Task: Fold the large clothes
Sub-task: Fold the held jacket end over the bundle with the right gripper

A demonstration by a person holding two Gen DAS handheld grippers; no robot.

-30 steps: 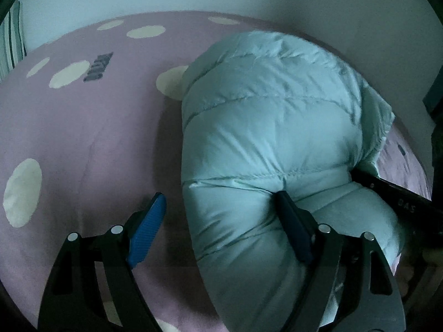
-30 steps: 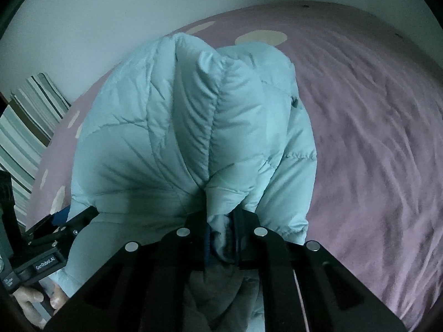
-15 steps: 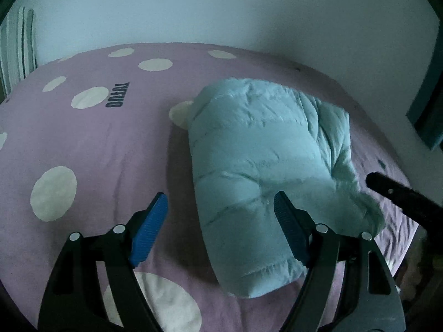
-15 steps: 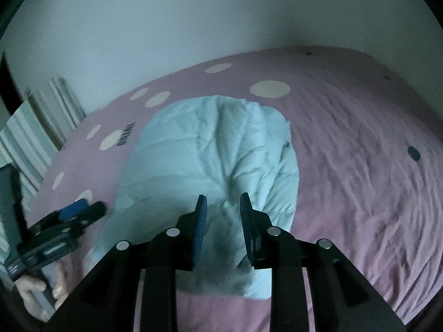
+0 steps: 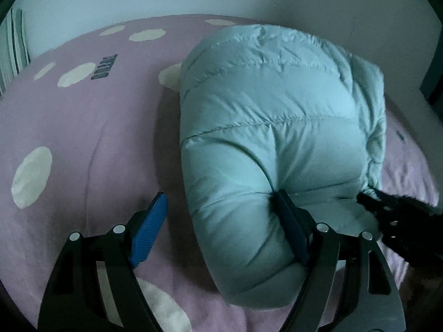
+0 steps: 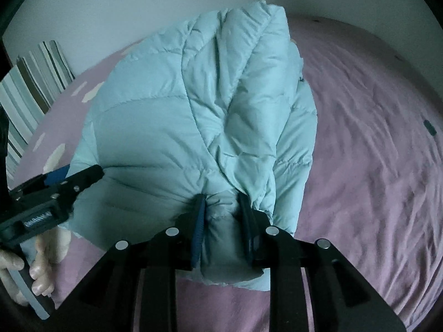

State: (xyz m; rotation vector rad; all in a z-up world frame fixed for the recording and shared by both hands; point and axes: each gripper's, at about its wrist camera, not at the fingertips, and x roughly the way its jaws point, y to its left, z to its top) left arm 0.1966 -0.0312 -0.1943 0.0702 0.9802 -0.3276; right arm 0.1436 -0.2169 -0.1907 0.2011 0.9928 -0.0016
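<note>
Left wrist view shows the left gripper with jaws spread wide: one blue pad hangs over the bed, the other presses into the near end of the puffy jacket, so nothing is pinched. Right wrist view shows the right gripper with jaws pinching a bunched fold of the jacket, which seems raised off the bed there. The folding looks late-stage; next, that held fold probably needs laying down and the bundle tidying.
</note>
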